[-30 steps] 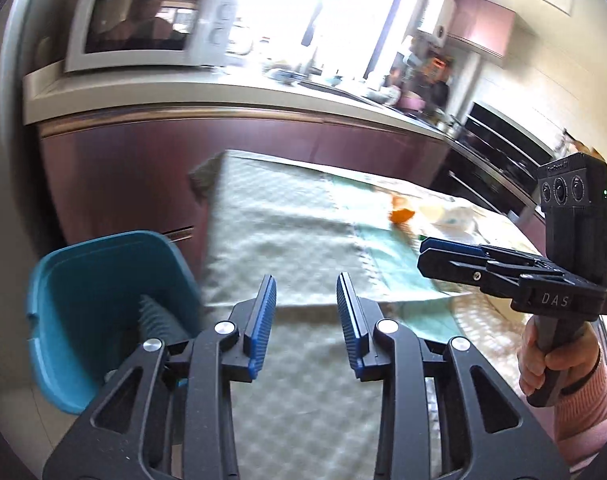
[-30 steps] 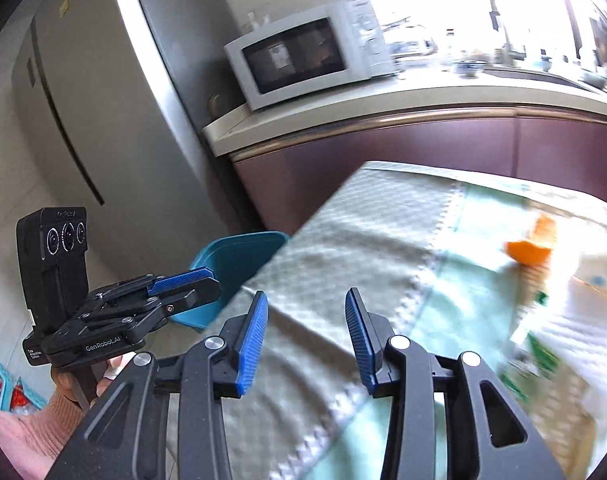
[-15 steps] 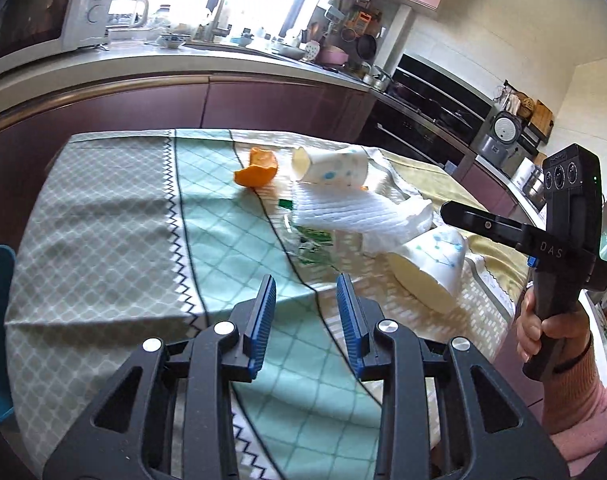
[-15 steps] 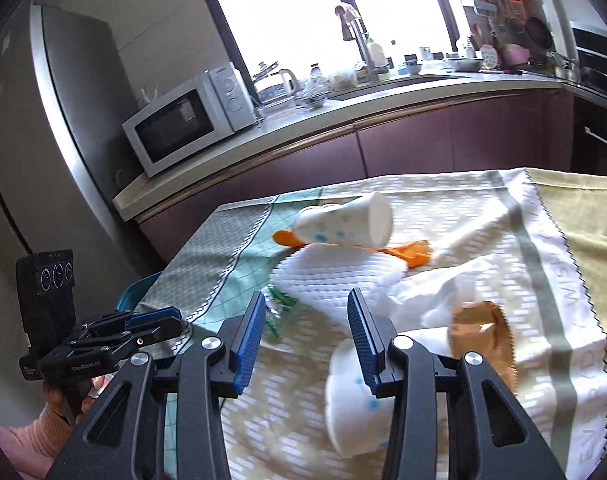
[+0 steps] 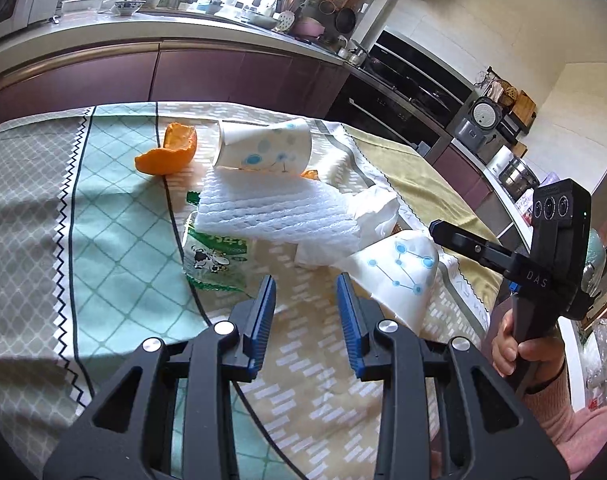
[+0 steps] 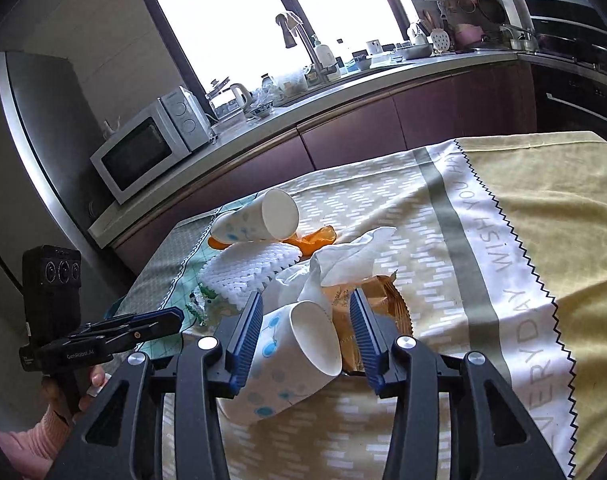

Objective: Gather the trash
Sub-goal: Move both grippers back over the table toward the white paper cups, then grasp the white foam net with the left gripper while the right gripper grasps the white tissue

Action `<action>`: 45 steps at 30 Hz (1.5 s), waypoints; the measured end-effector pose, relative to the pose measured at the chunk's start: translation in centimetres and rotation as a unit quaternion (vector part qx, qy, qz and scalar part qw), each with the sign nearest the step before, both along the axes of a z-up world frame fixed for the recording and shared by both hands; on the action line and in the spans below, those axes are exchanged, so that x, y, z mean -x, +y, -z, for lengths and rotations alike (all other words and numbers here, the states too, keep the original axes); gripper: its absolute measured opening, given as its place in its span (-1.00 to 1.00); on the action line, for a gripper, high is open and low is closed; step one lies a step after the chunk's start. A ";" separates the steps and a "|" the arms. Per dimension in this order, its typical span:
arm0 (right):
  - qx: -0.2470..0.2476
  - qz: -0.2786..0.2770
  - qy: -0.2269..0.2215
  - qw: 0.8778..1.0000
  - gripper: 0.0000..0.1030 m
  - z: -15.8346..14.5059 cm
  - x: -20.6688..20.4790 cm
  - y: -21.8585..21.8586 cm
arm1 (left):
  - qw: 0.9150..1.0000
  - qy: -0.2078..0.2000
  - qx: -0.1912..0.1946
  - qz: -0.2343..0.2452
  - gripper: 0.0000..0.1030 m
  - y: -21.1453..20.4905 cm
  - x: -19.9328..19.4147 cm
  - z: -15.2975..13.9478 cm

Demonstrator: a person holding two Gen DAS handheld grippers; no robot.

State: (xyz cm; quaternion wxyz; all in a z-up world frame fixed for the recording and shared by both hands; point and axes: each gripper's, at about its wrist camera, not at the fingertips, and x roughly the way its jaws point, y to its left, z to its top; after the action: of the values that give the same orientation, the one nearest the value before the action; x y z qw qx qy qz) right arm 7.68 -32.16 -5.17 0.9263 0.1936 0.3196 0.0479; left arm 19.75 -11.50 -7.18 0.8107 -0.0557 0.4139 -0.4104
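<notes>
Trash lies in a heap on the tablecloth (image 5: 115, 216): orange peel (image 5: 165, 156), a tipped paper cup with blue dots (image 5: 263, 150), a white quilted pad (image 5: 275, 212), crumpled tissue (image 5: 375, 208), a clear wrapper with a cow print (image 5: 215, 256) and a second tipped cup (image 5: 399, 276). My left gripper (image 5: 305, 300) hovers open and empty just short of the wrapper. My right gripper (image 6: 305, 316) has its jaws opening around the near cup (image 6: 299, 352); the pads do not press on it. A brown paper bag (image 6: 367, 304) lies behind that cup.
A dark cabinet run with a counter, a sink tap and a microwave (image 6: 143, 152) stands behind the table. An oven wall (image 5: 403, 80) is at the far right. The yellow part of the cloth (image 6: 543, 240) is bare. Each gripper shows in the other's view: left (image 6: 171, 318), right (image 5: 437, 227).
Both grippers swung right from the blue bin side to over the trash heap. The bin left both views. The right jaws stand wider and now straddle the near cup.
</notes>
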 end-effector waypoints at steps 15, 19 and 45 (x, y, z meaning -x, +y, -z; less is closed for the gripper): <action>-0.022 -0.023 0.006 0.999 -0.04 1.1 -3.6 -0.4 | 0.995 0.082 0.046 -0.018 -0.08 -3.0 -4.1 1.6; -0.027 -0.026 0.014 0.999 -0.05 1.6 -4.4 -0.4 | 0.992 0.108 0.055 -0.020 -0.04 -3.8 -5.3 2.5; -0.035 -0.032 -0.024 0.999 -0.86 -0.3 -3.9 -1.2 | 0.989 0.110 0.092 -0.027 -0.79 -5.3 -6.1 2.4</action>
State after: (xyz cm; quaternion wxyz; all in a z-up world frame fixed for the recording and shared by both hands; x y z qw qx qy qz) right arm 11.53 -33.32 -4.91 0.9242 0.2142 0.3019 0.0936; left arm 25.80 -16.76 -9.59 0.7624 -0.1862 0.4594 -0.4161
